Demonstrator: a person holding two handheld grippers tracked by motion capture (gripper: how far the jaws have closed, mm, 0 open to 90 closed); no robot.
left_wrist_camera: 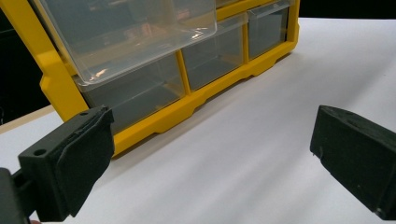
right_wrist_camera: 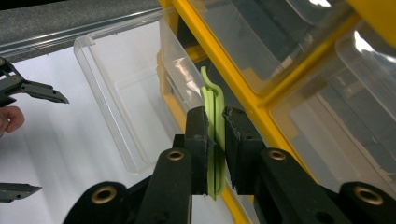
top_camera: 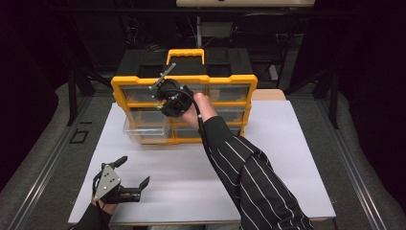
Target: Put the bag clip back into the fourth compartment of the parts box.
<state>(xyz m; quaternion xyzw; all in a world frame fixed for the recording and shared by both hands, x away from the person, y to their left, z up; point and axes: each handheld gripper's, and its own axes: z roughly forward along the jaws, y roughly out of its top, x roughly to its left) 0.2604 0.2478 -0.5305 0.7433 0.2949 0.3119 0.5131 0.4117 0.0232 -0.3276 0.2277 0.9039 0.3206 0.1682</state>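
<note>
**Green clip pinched over the open drawer: drop and snag risks**

Right tongs (right_wrist_camera: 215, 140) clenched on a thin green clip-like piece (right_wrist_camera: 214, 100), held edge-on between the pads with its curved tip sticking out past them. In the high view the right tongs (top_camera: 167, 98) sit in front of the yellow organizer (top_camera: 143, 85), just above and beside the clear drawer (top_camera: 146, 129) that's pulled out on the left side.

Left tongs (top_camera: 134, 175) released, jaws wide, nothing between them, parked low near the front-left of the counter (top_camera: 287, 158), well apart from the organizer.

Risks as I read them:
- Grip is on a narrow strip of the green piece. Any twist or bump against the drawer wall could pivot it out of the pads.
- Let go too early or off to the side and it lands on the counter or behind the drawer front rather than inside.
- The drawer hangs out a long way. Pressing down on its rim could tip it or pop it out of its slot.
- Nothing steadies the organizer, so a push from the right hand could shove it back.

Surface: flat white sheet on the counter, bare apart from the organizer. Grey padded edging and rails on both sides. Room behind is dark; black frame uprights and cabling in the shadow, pale strip at the top edge.
</note>
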